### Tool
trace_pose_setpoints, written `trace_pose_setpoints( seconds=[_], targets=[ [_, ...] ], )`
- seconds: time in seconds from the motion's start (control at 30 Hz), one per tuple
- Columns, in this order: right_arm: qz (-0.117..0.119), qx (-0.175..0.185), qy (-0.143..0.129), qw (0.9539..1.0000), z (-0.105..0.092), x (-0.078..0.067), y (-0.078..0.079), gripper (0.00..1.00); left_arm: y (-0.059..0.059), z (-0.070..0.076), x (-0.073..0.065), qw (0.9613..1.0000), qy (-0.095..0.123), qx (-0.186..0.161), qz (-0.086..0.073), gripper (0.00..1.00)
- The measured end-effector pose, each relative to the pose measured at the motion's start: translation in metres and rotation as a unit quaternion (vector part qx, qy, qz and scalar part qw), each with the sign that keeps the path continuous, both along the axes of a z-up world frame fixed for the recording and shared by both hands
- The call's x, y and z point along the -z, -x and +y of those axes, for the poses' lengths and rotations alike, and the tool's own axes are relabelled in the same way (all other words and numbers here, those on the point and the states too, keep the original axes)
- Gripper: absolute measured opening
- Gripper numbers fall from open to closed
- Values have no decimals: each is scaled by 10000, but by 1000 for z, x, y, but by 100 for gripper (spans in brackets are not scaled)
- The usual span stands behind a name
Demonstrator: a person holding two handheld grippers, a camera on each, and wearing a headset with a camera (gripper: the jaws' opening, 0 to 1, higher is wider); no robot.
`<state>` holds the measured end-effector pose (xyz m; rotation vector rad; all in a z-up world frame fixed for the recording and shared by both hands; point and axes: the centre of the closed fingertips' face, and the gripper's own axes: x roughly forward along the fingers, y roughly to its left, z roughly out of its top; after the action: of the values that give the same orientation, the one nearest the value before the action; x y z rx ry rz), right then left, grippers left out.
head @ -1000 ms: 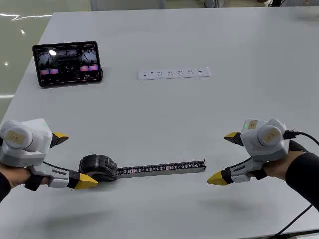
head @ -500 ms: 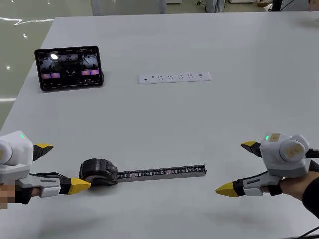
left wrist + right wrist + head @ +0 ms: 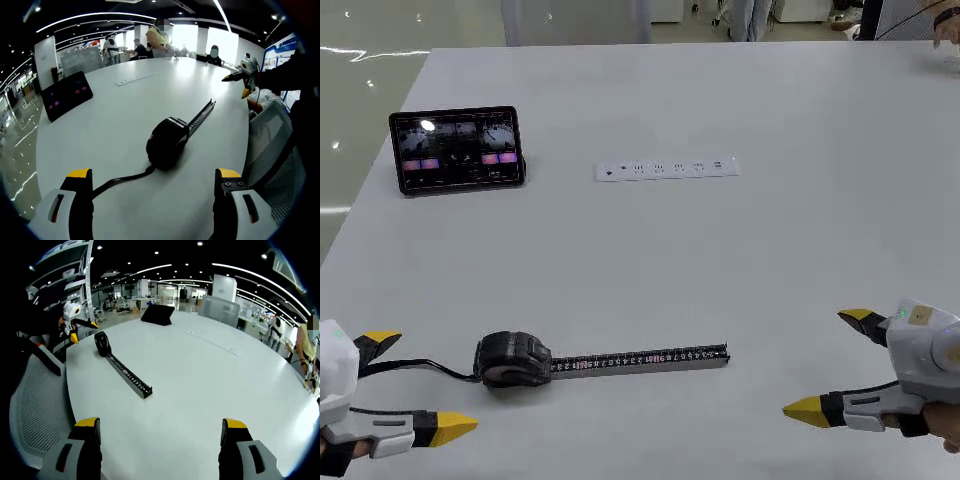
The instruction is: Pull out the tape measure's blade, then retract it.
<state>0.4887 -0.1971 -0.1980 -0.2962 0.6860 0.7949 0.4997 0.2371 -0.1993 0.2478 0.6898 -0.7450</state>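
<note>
tape measure (image 3: 513, 359) | black case | blade (image 3: 638, 358) out, flat on table (image 3: 720, 240)

The left claw (image 3: 153, 175) gapes wide over the white table (image 3: 100, 130); just ahead lies the black tape measure (image 3: 167, 142), blade (image 3: 200, 114) out.
</note>
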Motion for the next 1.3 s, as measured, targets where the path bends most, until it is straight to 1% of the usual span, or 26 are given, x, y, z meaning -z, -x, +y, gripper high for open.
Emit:
trace_pose_setpoints(
  seconds=[0.03,0.07,0.13,0.17,0.2,0.27,0.3,0.33,0.43,0.47,0.53,0.6,0.67,0.7,0.77,0.8,0.9,0.97,1.1,1.17,1.3],
  targets=[
    [45,-14,-10,10000,0,1,3,99,3,0,-1,10000,39,-6,4,99],
    [55,-5,60,10000,-2,3,7,99,6,1,-1,10000,47,-17,-9,99],
    [55,-14,35,10000,-3,4,12,99,9,3,-4,9999,79,-41,-95,99],
    [38,-21,24,10000,-4,4,15,99,11,3,-6,9998,162,-78,-124,99],
    [11,-27,13,10000,-4,4,16,99,12,3,-7,9997,193,-99,-133,99],
    [24,-20,-21,10000,-5,5,20,99,14,4,-8,9995,197,-118,-217,99],
    [32,-25,-12,10000,-6,7,23,99,17,4,-8,9993,282,-132,-215,99],
    [12,-28,-4,10000,-7,7,24,99,18,4,-8,9992,299,-144,-221,99],
    [6,26,4,10000,-11,7,28,99,21,5,-8,9992,271,-173,-226,99],
    [-44,80,-26,10000,-13,5,29,99,22,6,-8,9992,262,-185,-225,99],
    [-51,96,-93,9999,-14,3,33,99,24,7,-9,9992,246,-196,-228,99],
    [-88,116,-91,9999,-18,1,36,99,24,9,-10,9991,235,-236,-252,99],
    [-98,150,-122,9998,-21,-1,39,99,24,11,-11,9989,223,-240,-333,99],
    [-100,162,-112,9998,-22,-2,39,99,24,11,-11,9989,220,-250,-340,99],
    [-80,195,-136,9997,-26,-2,42,99,25,12,-8,9990,220,-266,-296,99],
    [-71,194,-123,9997,-22,-3,46,99,26,12,-7,9990,203,-260,-302,99],
    [-80,174,-72,9998,-23,-4,48,99,26,10,-6,9989,231,-260,-302,99],
    [-98,180,-72,9998,-27,-4,46,99,26,9,-5,9988,248,-291,-319,99],
    [-98,183,-71,9998,-28,-4,46,99,28,8,-7,9983,297,-346,-356,99],
    [-129,166,-88,9997,-27,-5,44,99,29,10,-8,9982,279,-384,-376,99],
    [-185,182,-103,9996,-28,-8,41,99,27,16,-9,9976,311,-512,-362,99]
  ],
)
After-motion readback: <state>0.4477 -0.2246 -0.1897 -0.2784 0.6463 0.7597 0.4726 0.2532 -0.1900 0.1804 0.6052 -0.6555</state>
